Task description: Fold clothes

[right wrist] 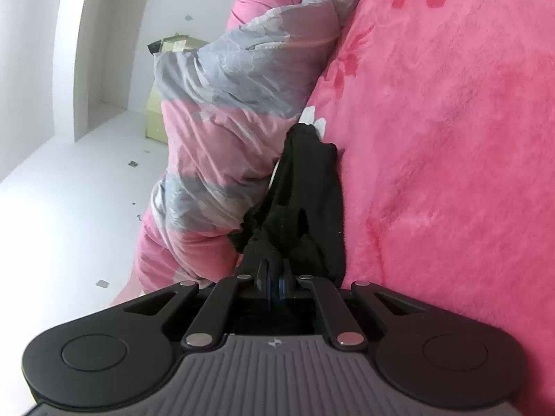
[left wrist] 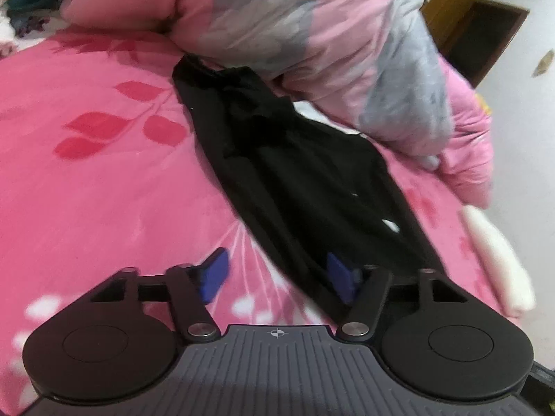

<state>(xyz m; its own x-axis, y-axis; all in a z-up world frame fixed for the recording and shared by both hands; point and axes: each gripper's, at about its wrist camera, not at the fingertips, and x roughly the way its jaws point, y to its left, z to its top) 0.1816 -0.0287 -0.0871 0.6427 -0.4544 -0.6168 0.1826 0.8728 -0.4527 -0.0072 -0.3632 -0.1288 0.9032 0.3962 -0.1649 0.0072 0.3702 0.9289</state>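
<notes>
The black garment [left wrist: 295, 173] lies stretched in a long, narrow strip across the pink floral bedspread [left wrist: 104, 180], running from beside the bunched quilt toward the near edge of the bed; its fabric is creased and gathered along its length, and a few small white flecks show on it; its far end sits tucked against the foot of the pink and grey quilt [left wrist: 312, 41], touching it; in the right wrist view the same garment [right wrist: 305, 187] is pulled up into a gathered bunch between quilt [right wrist: 215, 121] and bedspread [right wrist: 451, 156]; the right gripper [right wrist: 275, 277] has its blue-padded fingers pressed together with a fold of the black cloth pinched between them, the cloth drawn taut out of the clamp; the left gripper [left wrist: 277, 277] stands wide apart, its two blue pads [left wrist: 213, 277] spread, one over the bare bedspread and the other over the near end of the garment, holding nothing; whether that pad touches the cloth cannot be told; beyond the quilt, off the bed's far edge, a pale floor [right wrist: 69, 190] shows with a yellowish box [right wrist: 166, 79] standing against the white wall; in the left wrist view a brown wooden cabinet [left wrist: 478, 24] stands on the floor past the quilt, and a white roll [left wrist: 499, 260] lies at the right edge of the bed.
</notes>
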